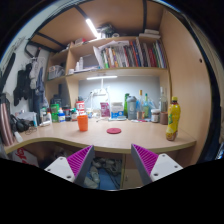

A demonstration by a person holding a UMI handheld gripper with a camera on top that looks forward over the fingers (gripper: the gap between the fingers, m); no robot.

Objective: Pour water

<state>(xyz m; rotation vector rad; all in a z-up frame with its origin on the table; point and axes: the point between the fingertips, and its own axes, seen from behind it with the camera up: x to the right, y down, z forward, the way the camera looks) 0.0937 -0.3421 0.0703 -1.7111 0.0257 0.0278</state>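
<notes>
My gripper [112,163] is open, its two magenta pads spread wide with nothing between them. It hovers in front of a curved wooden desk [110,140], short of its front edge. On the desk beyond the fingers stand an orange bottle [83,122] at the left and a yellow bottle with a red cap [173,118] at the right. A small red round lid or coaster [114,130] lies on the desk between them. Several more bottles and jars [135,106] line the back of the desk.
Wooden shelves with books [125,55] hang above the desk, lit by a lamp strip [101,77]. Dark bags or clothes [24,85] hang on the left wall. Below the desk edge, between the fingers, lies blue and white clutter [100,175].
</notes>
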